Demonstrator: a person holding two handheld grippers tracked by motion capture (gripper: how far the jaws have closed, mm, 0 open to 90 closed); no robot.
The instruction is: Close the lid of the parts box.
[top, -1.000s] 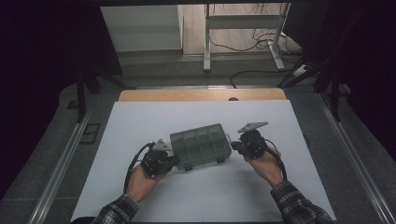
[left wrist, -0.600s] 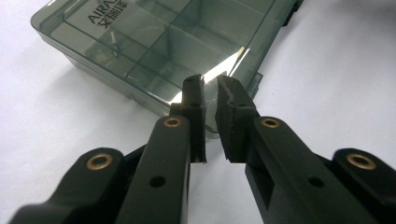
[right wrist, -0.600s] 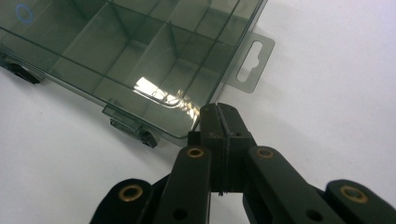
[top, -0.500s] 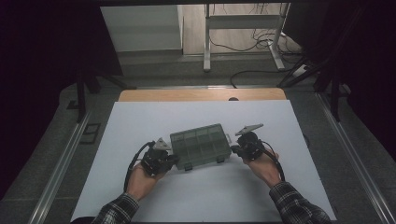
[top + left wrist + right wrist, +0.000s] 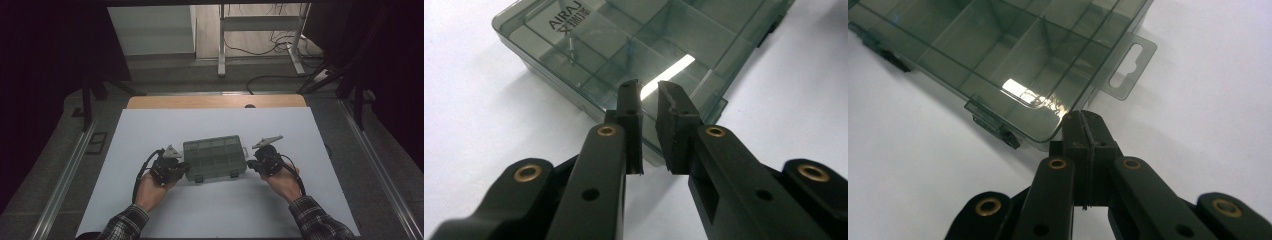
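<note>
From the high view, the organizer box point(image 5: 215, 158) lies flat near the middle of the white table point(image 5: 150, 130), lid down, with the left gripper point(image 5: 181, 169) at its 9 o'clock end and the right gripper point(image 5: 252, 165) at its 3 o'clock end; in the left gripper view, the jaws stand slightly apart with nothing between them, tips over the box point(image 5: 634, 45) edge, a small screw point(image 5: 571, 44) loose inside; in the right gripper view, the jaws are pressed together, touching the box point(image 5: 998, 55) corner near the hang tab point(image 5: 1127, 65) at 1 o'clock and a latch point(image 5: 993, 125) at 9 o'clock; it looks light, stiff, slick thin plastic, so it is probably best pushed or pinched at its end walls or tab, not the lid.
</note>
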